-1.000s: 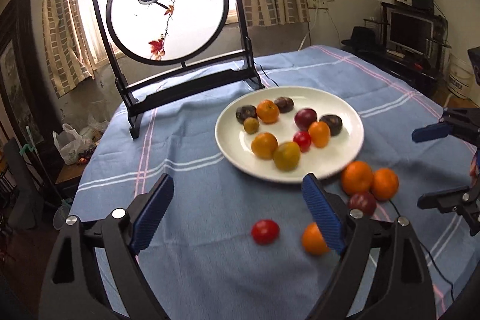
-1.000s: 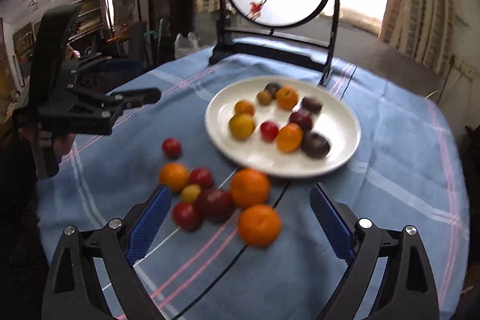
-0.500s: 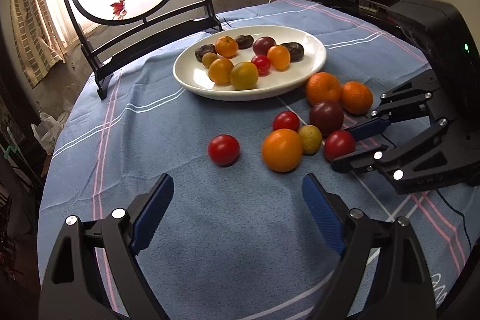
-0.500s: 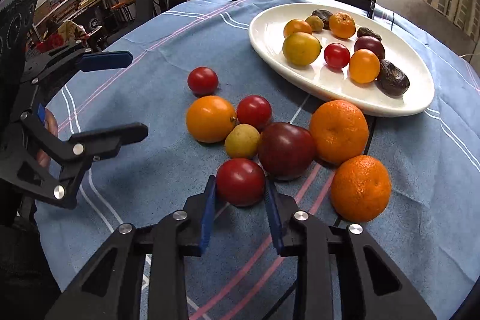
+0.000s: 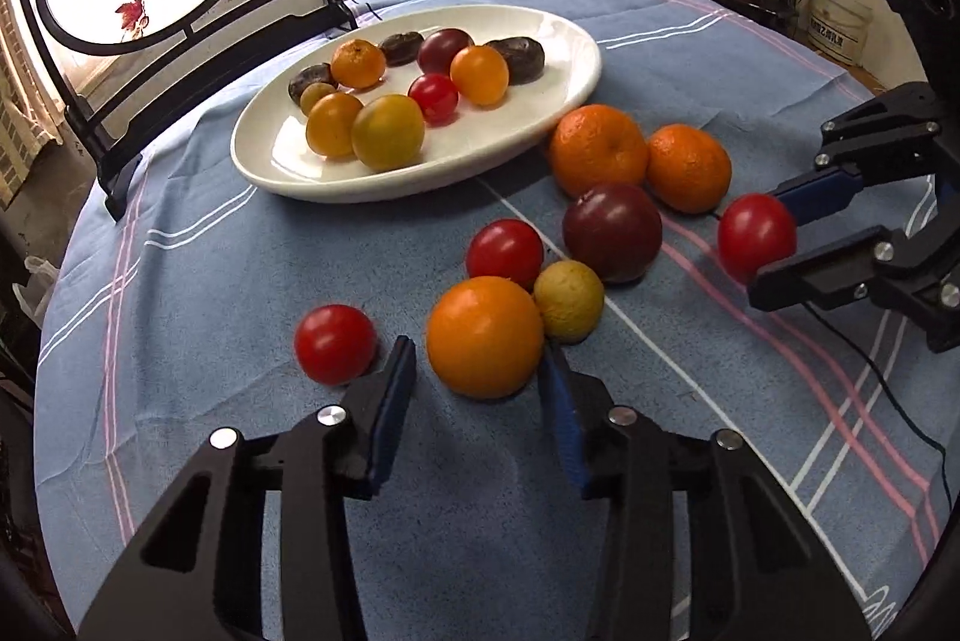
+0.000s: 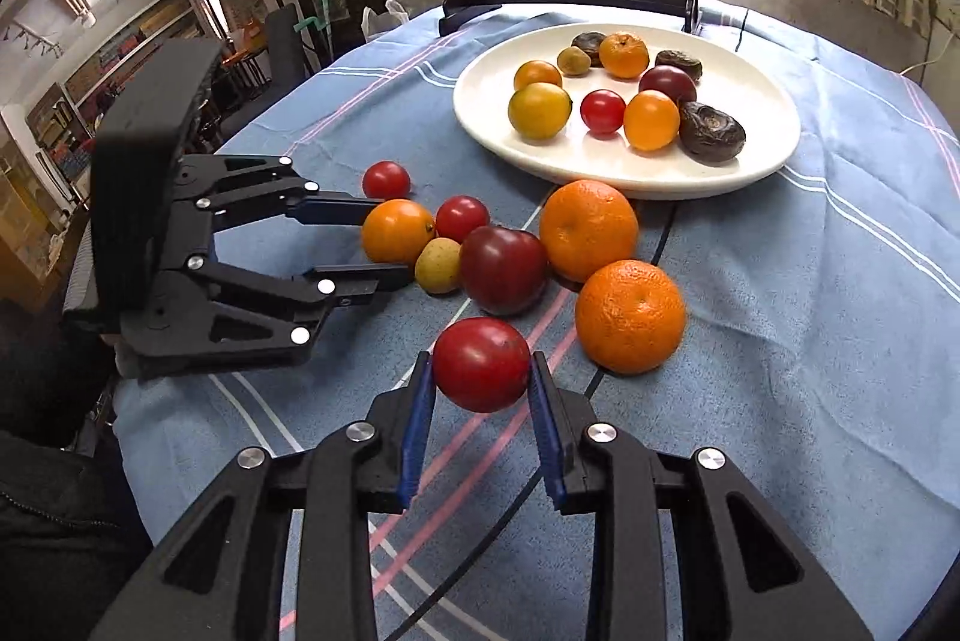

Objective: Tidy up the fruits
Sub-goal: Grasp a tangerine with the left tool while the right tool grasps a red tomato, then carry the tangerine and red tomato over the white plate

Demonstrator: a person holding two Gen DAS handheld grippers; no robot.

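Bottom centre, right wrist view: the right gripper (image 6: 482,389) clamps a red tomato (image 6: 481,364) between its blue pads, raised off the blue tablecloth (image 6: 810,293). Bottom centre, left wrist view: the left gripper (image 5: 477,377) stands parted around an orange fruit (image 5: 485,337), the pads just beside it; whether they touch cannot be told. Mid-frame: loose fruit in a cluster, including a dark plum (image 5: 612,231). Upper frame: a white plate (image 5: 558,101) with fruit on it.

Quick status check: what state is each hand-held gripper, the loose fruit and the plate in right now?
Right hand-held gripper: shut on red tomato, lifted off the cloth.
Left hand-held gripper: open, straddling smooth orange fruit, not clamped.
White plate: holds ten fruits.
Other loose fruit: resting on tablecloth.
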